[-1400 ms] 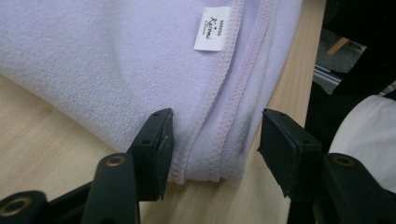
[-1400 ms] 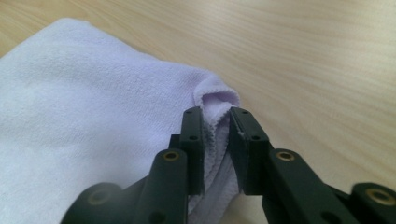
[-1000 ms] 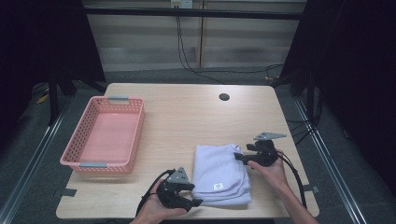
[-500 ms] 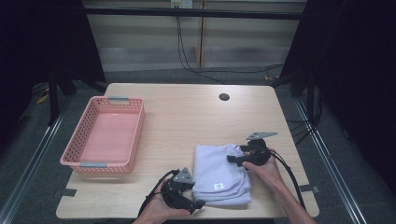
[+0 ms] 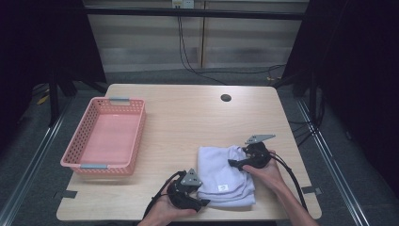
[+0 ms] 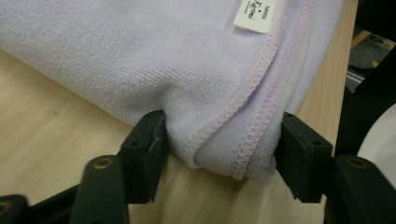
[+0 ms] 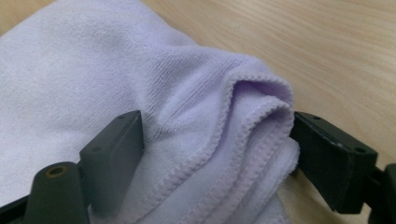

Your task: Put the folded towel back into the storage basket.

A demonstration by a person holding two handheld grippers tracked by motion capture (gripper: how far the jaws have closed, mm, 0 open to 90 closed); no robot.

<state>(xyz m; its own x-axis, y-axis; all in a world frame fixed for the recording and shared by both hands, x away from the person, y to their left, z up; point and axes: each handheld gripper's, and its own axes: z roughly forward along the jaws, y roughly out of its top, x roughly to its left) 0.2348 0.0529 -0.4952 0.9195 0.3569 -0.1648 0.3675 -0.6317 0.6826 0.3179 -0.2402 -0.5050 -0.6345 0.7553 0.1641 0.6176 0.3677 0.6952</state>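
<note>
1. Pink basket (image 5: 106,139): a plastic lattice tray with grey handles at its near and far ends, standing on the left part of the tabletop (image 5: 188,117), well apart from the cloth.
2. Left tongs (image 5: 200,203): held in the person's left hand at the near edge of the tabletop, touching the near-left corner of the cloth. In the left gripper view the tongs (image 6: 219,154) have that folded corner between the jaws, and both pads touch the fabric, which bunches slightly between them. The jaws have just been closing, with the cloth between them.
3. Lavender towel (image 5: 221,172): folded into several layers, lying flat on the near right part of the tabletop between the two hands. A white label (image 6: 254,14) is sewn near its near edge, and stitched hems show along the folded borders.
4. Right tongs (image 5: 231,163): held in the person's right hand at the towel's right edge, jaws pointing left over the fabric. In the right gripper view the tongs (image 7: 215,140) straddle a bunched stack of hemmed layers; the jaws stand wide, and both pads lie against the cloth.
5. Dark round hole (image 5: 226,98): set in the far part of the tabletop, well apart from everything else.
</note>
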